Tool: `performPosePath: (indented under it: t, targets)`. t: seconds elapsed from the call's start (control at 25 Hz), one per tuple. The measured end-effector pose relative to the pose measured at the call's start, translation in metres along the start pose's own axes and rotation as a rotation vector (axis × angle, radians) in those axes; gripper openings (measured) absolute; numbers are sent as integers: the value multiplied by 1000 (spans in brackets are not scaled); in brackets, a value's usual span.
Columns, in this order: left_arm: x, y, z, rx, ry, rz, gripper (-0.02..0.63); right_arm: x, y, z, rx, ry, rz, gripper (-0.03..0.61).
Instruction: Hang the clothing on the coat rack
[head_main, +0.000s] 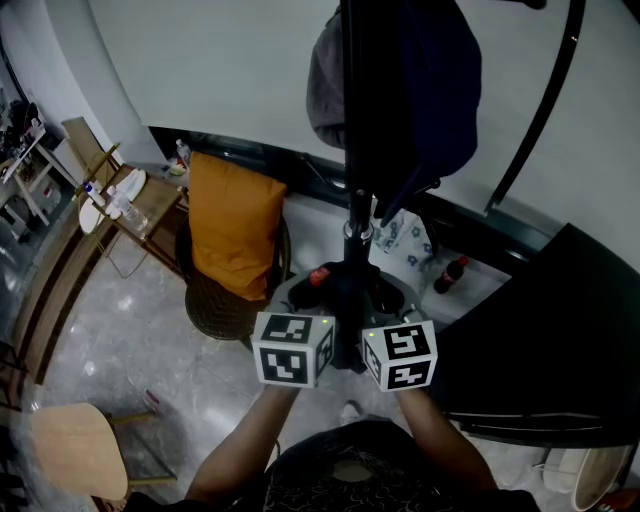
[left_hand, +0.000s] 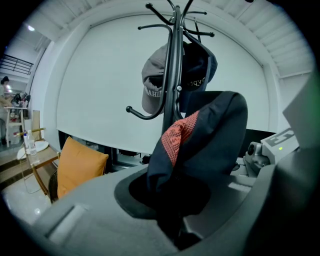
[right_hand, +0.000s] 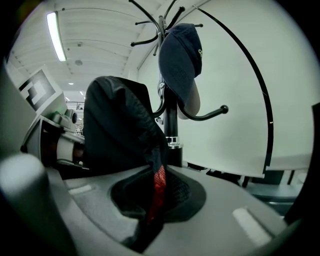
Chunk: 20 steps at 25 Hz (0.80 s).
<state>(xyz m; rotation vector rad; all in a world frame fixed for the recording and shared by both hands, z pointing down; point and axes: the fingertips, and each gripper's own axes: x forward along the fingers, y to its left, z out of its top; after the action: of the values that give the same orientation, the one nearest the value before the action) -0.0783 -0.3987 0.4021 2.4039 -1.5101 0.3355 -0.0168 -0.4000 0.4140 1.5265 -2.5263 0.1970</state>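
The left tool (left_hand: 172, 220) and right tool (right_hand: 150, 220) each pinch a fold of the garment (left_hand: 210, 135). The step should go best if both lift together toward 12 o'clock and drape the cloth over the bare hook (left_hand: 136, 115) at the pole's 9 o'clock in the left gripper view, clear of the caps (left_hand: 152, 85). The garment is dark, slick cloth with a red mesh patch, bunched between the tools just at 6 o'clock of the rack (left_hand: 172, 75).
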Motion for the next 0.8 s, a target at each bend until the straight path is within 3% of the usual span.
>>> performPosePath:
  t: [0.8]
  targets:
    - [-11, -12, -23, 10, 1, -21, 38, -19, 11, -25, 7, 7, -27, 26]
